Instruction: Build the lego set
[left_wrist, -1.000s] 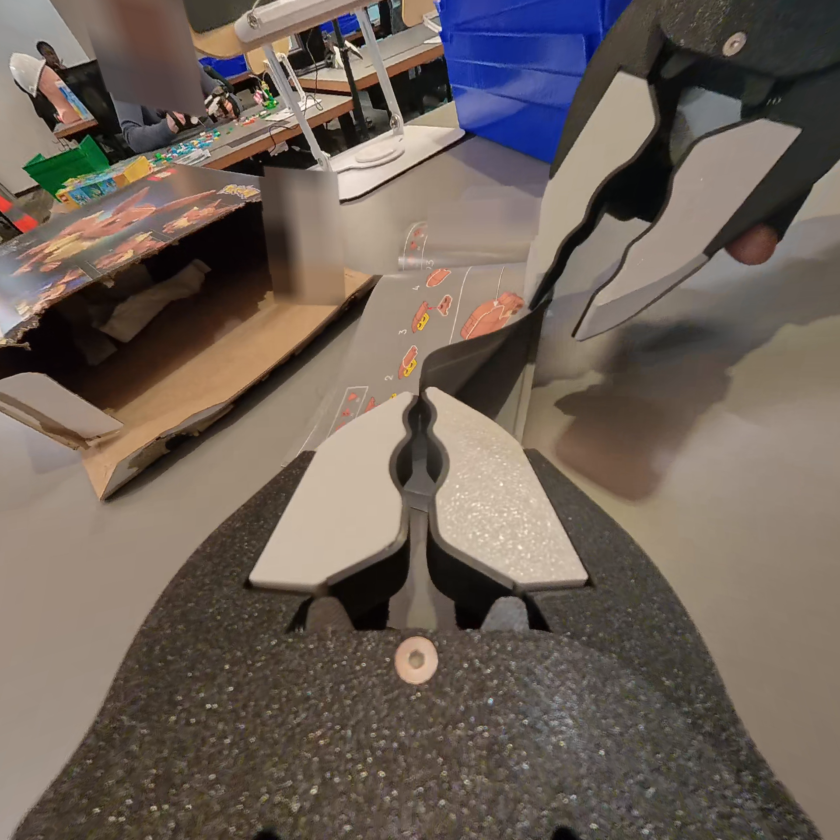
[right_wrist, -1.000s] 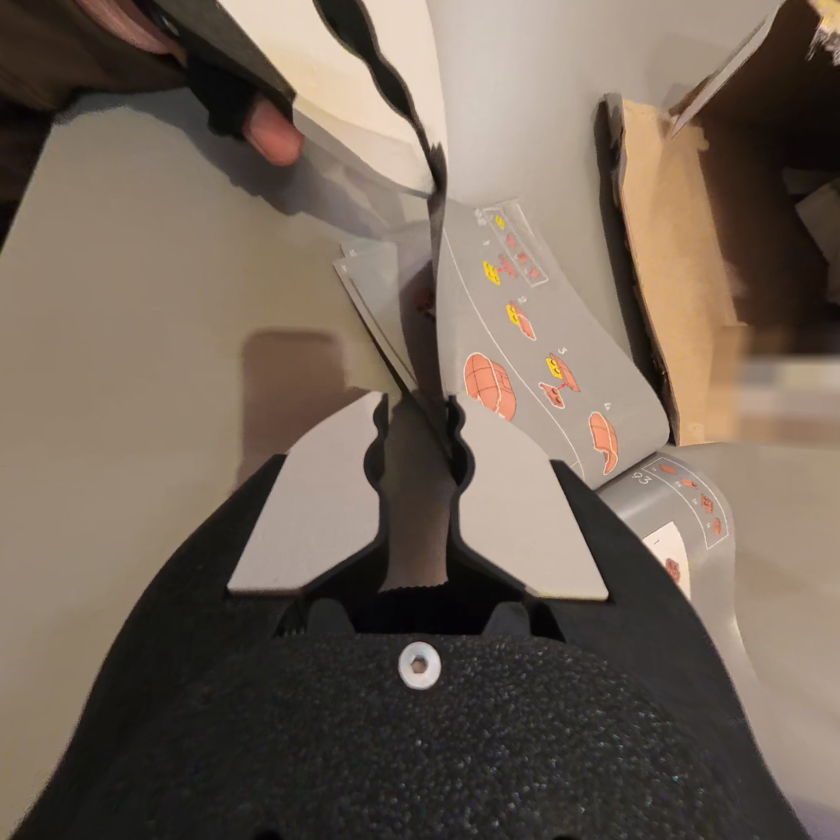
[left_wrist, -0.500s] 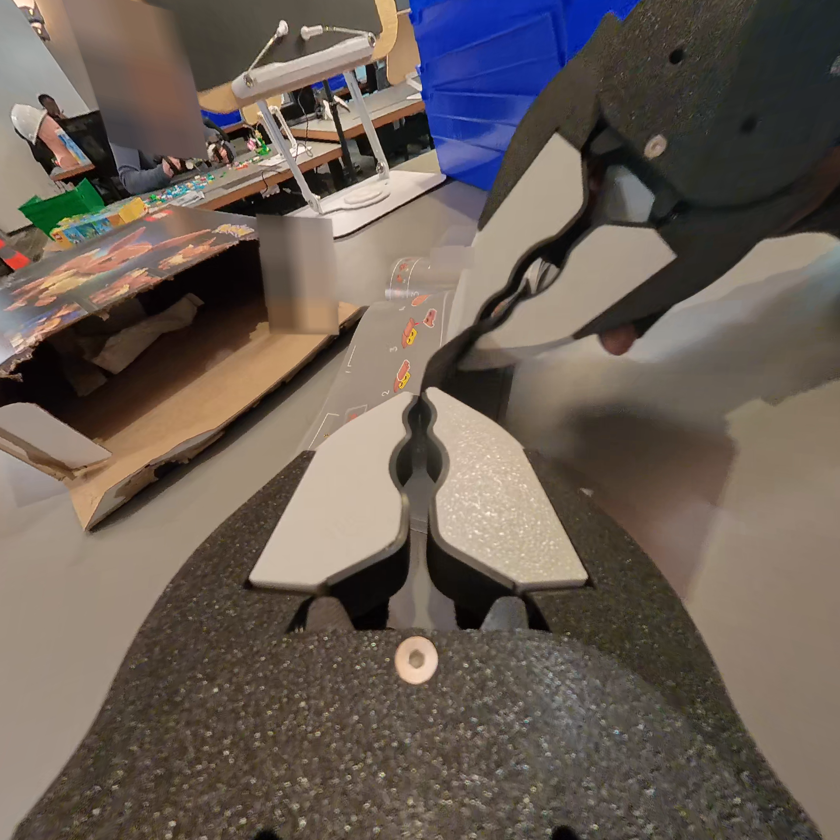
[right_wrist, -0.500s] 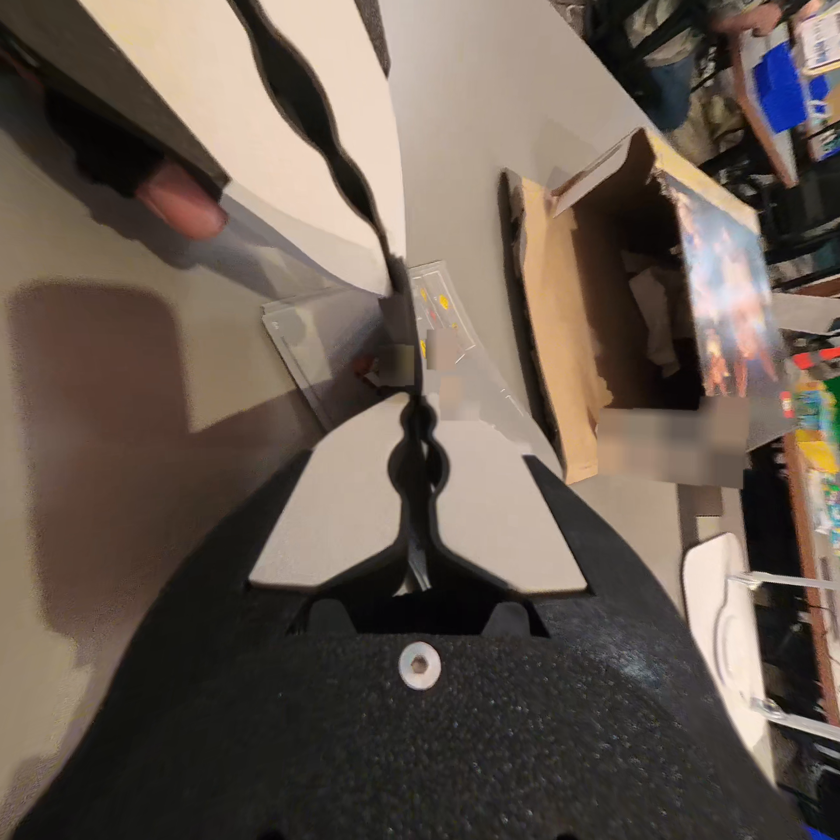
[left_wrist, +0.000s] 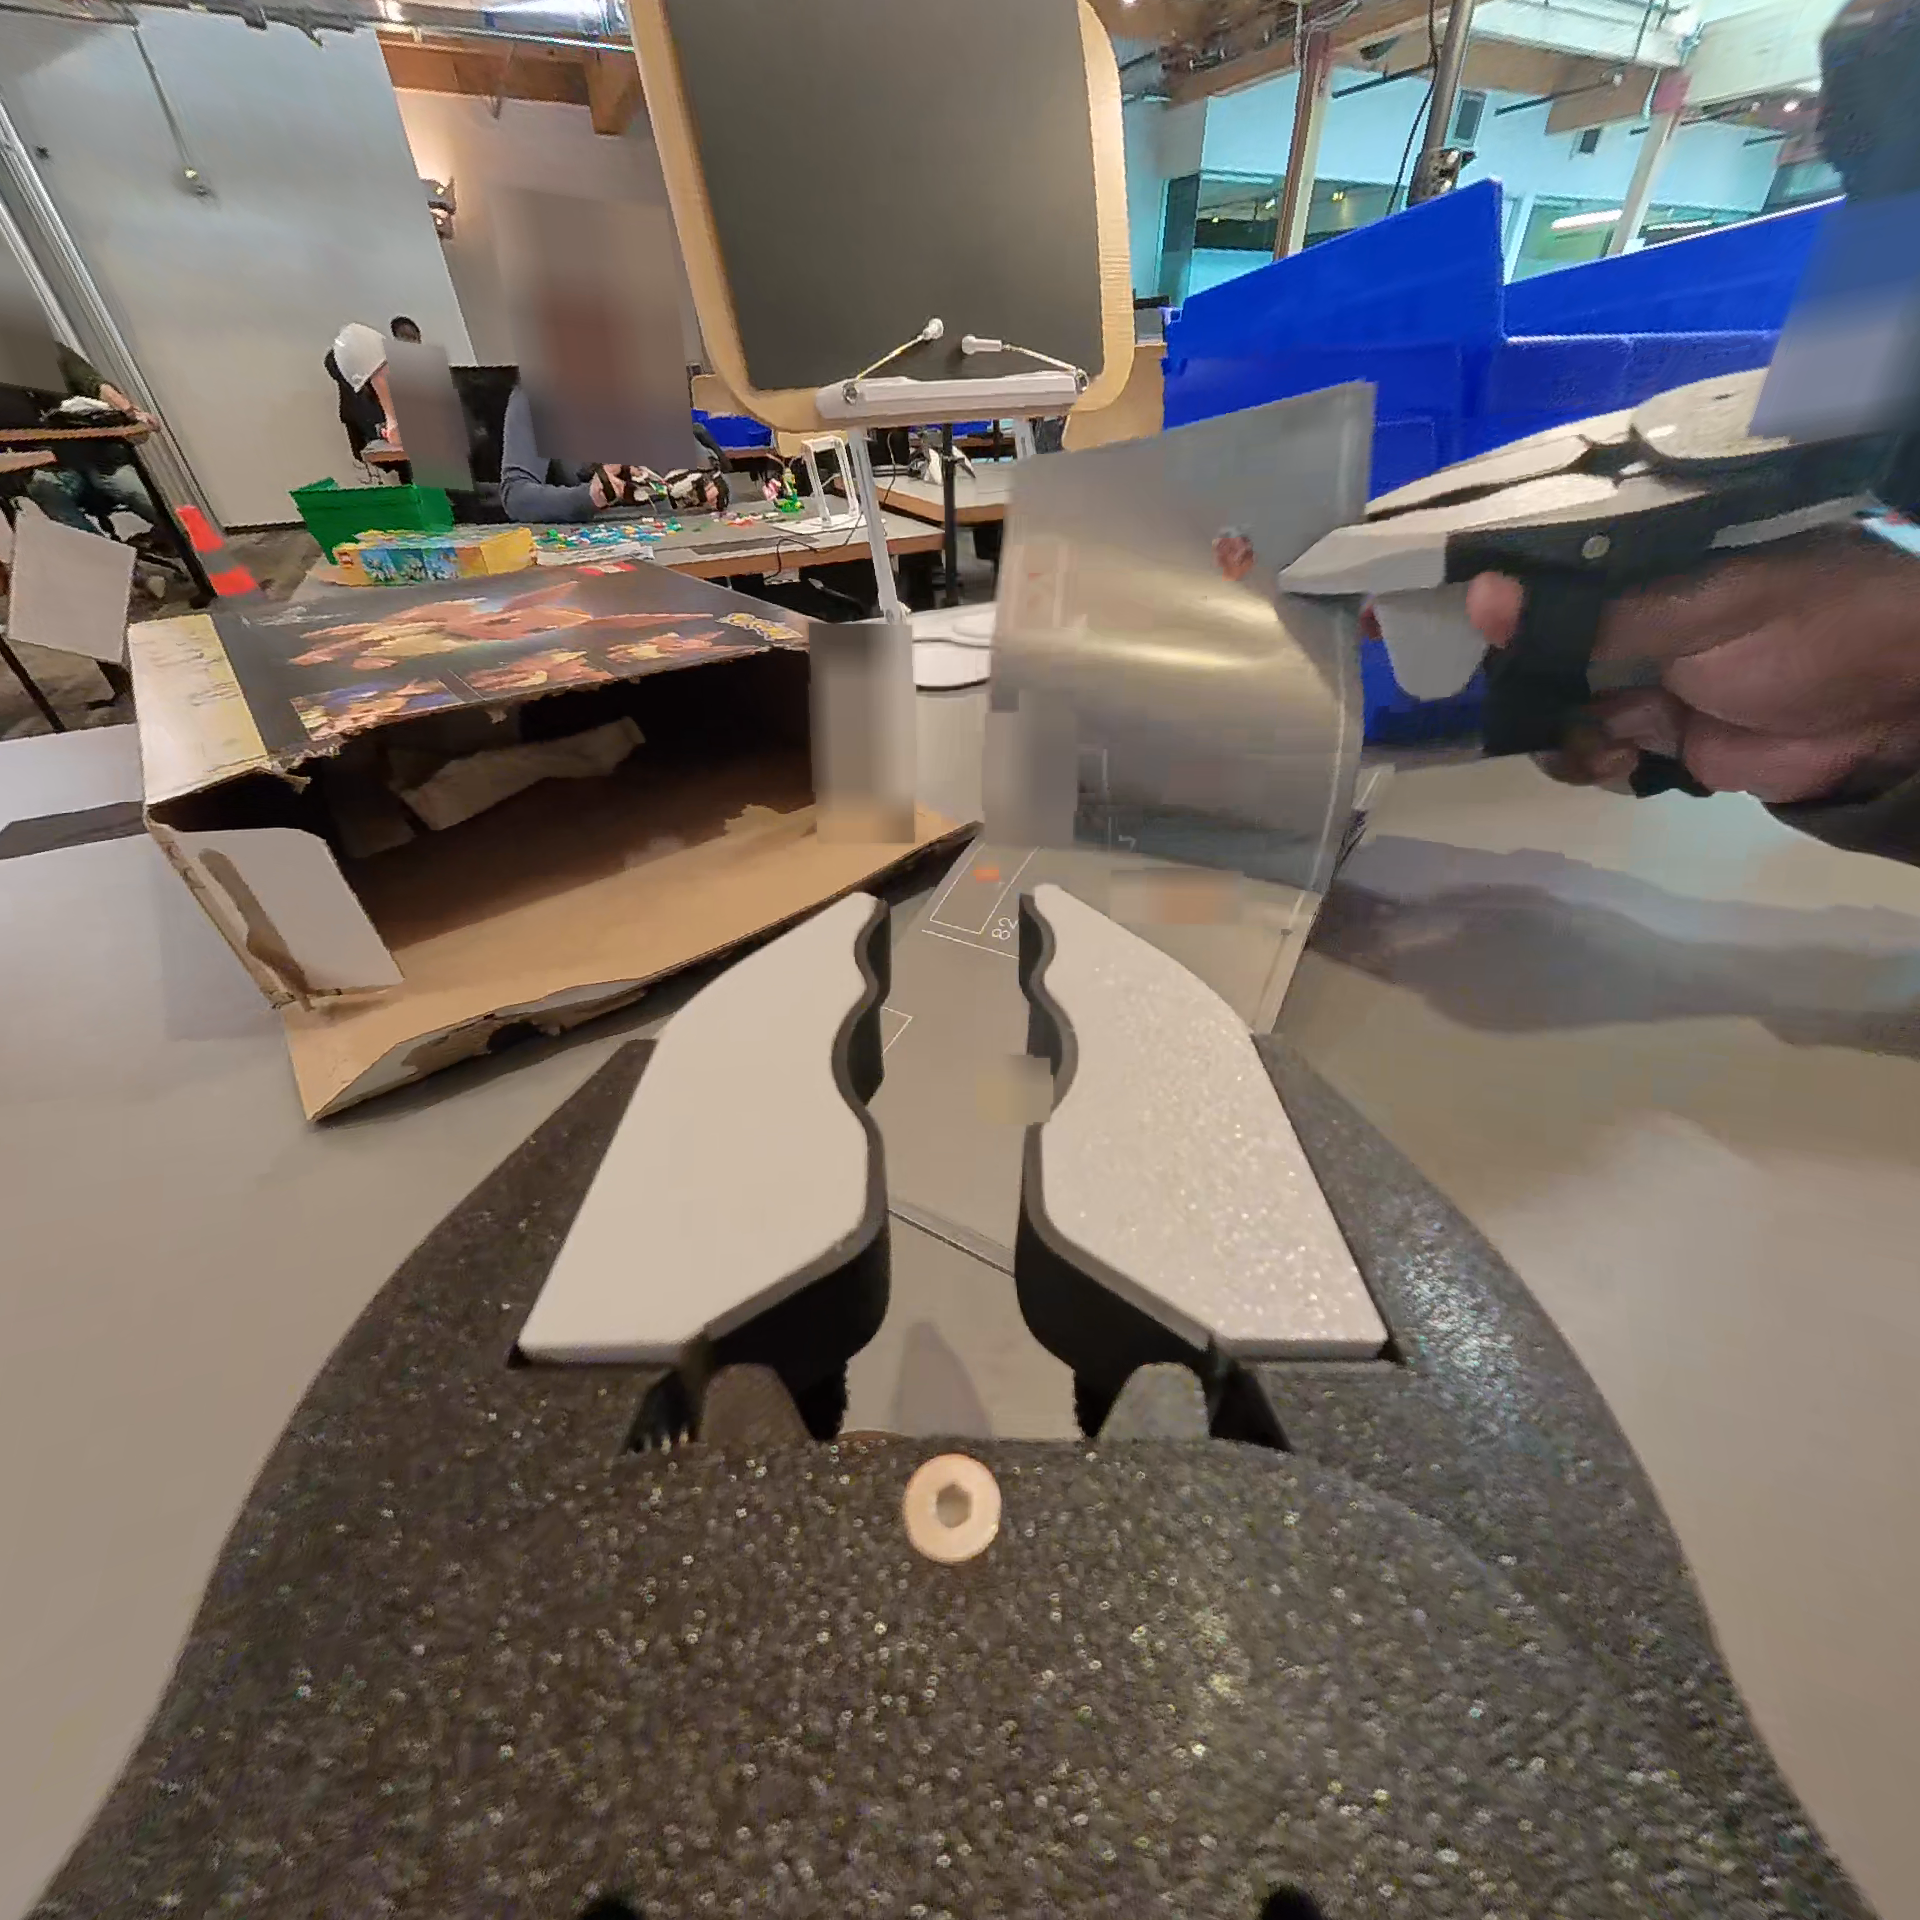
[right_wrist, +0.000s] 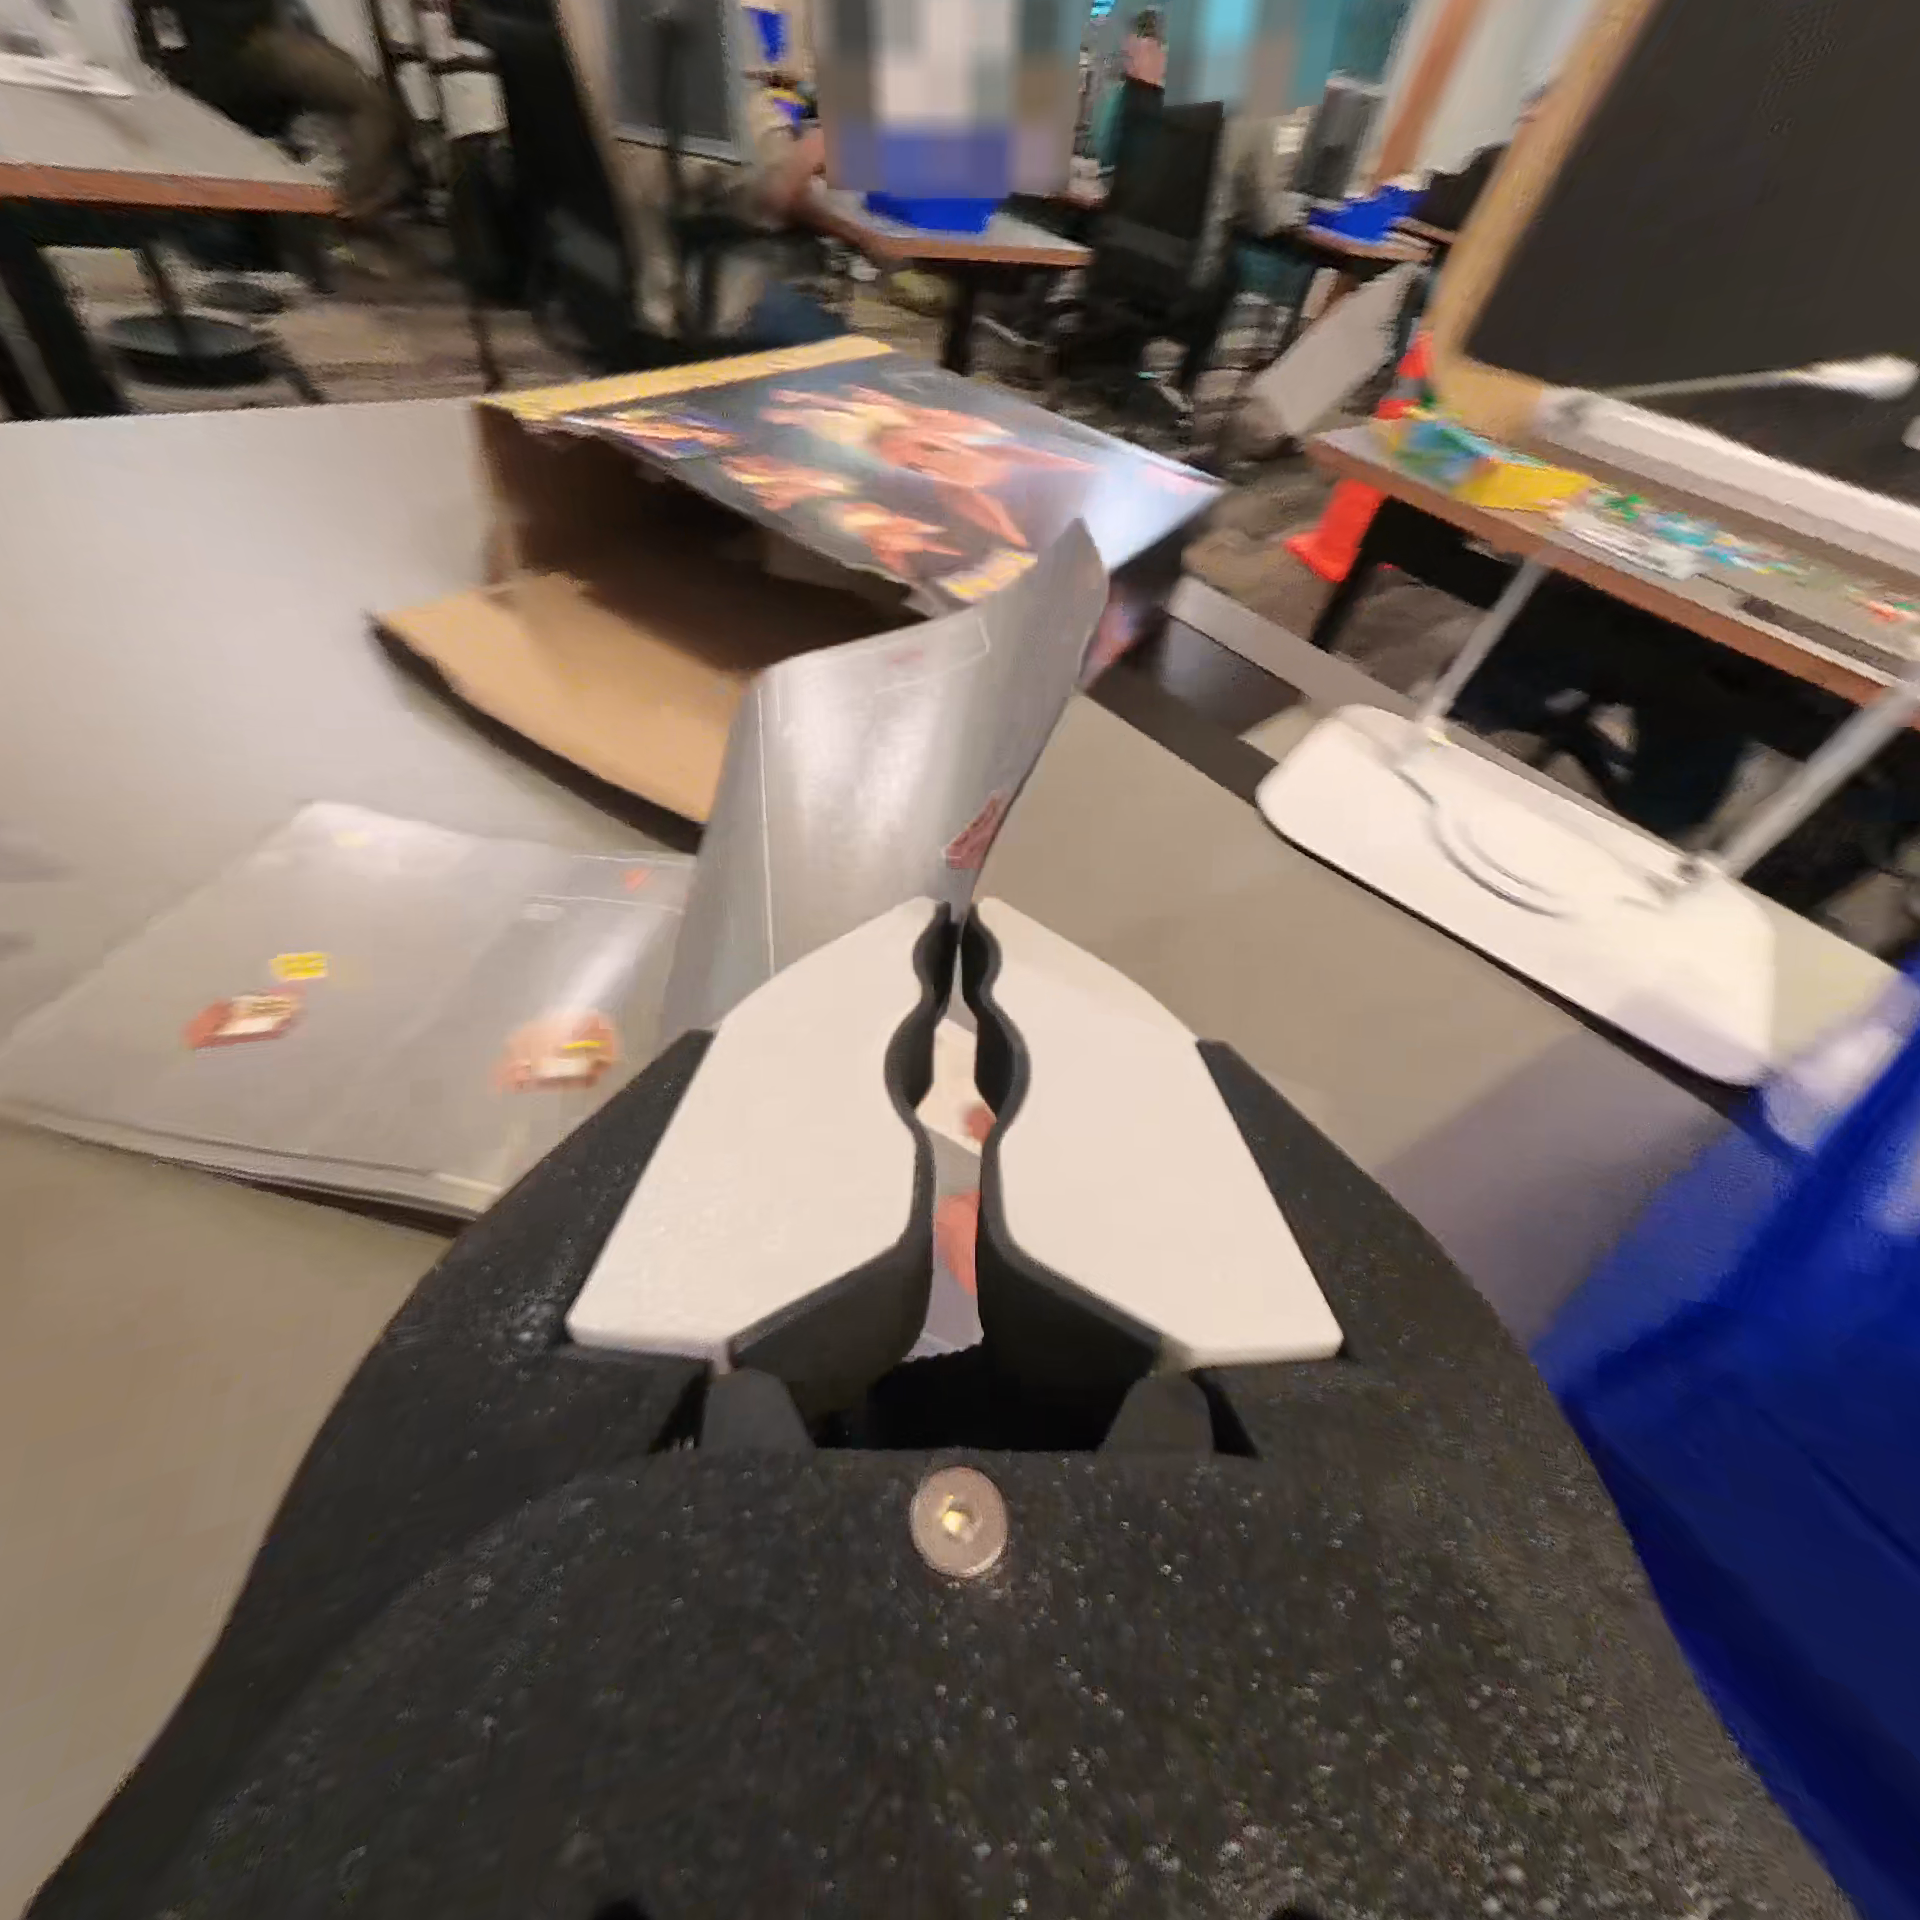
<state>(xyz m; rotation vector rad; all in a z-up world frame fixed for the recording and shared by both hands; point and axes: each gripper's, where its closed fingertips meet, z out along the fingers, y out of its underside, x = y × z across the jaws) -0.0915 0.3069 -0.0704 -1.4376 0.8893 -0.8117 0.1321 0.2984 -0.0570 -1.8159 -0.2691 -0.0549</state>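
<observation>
The right gripper (right_wrist: 958, 920), black-bodied with pale grey finger plates, is clamped on a glossy grey page (right_wrist: 883, 769) of the instruction booklet (right_wrist: 343, 997). The page stands lifted and curled above the booklet, its edge pinched between the nearly touching fingers. In the left wrist view the same right gripper (left_wrist: 1299, 577) enters from the right side, held by a person's hand (left_wrist: 1714, 675), with the raised page (left_wrist: 1164, 665) bending upright from its tips.

The left gripper (left_wrist: 951, 914) has its fingers spread apart, holding nothing. It hovers low over the flat pages of the open booklet (left_wrist: 956, 1122), which show between its plates.

The booklet lies open on the grey tabletop (left_wrist: 1558, 1195), just beside a torn cardboard set box with a printed dark lid (left_wrist: 499, 790). The box lies on its side, open toward the camera, with pale crumpled bags inside.

A white lamp base with thin metal legs (right_wrist: 1507, 873) stands on the table behind the booklet. A blue plastic bin (right_wrist: 1766, 1351) sits to the right of the right gripper.
</observation>
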